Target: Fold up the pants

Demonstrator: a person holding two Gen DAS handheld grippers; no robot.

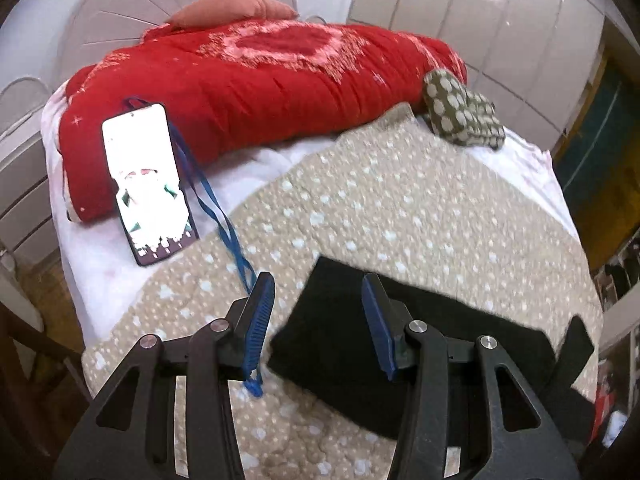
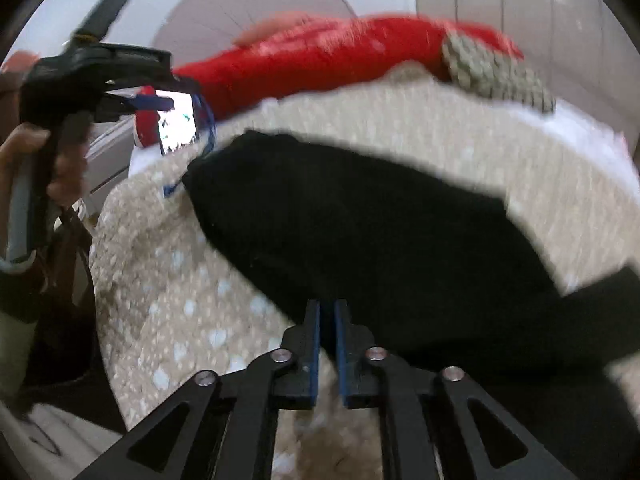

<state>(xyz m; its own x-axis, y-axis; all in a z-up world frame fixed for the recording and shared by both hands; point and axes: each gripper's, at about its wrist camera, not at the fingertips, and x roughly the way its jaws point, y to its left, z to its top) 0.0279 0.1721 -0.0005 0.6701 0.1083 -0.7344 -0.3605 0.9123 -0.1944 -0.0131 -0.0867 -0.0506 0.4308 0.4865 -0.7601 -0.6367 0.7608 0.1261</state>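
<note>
Your right hand-held gripper (image 2: 327,312) is nearly closed on the pants (image 2: 360,220); your left hand-held gripper (image 1: 318,312), wide open and empty, could snag the blue strap (image 1: 216,208).

we see our right gripper (image 2: 327,308) at the near edge of the black pants (image 2: 380,224), its blue pads nearly together with a thin dark fold between them. the pants lie folded on the beige spotted blanket (image 2: 160,280). at far left our left gripper (image 2: 154,102) is up in the air, gripped by a hand (image 2: 36,152), before a lit phone (image 2: 176,124) and red quilt (image 2: 312,60).
</note>
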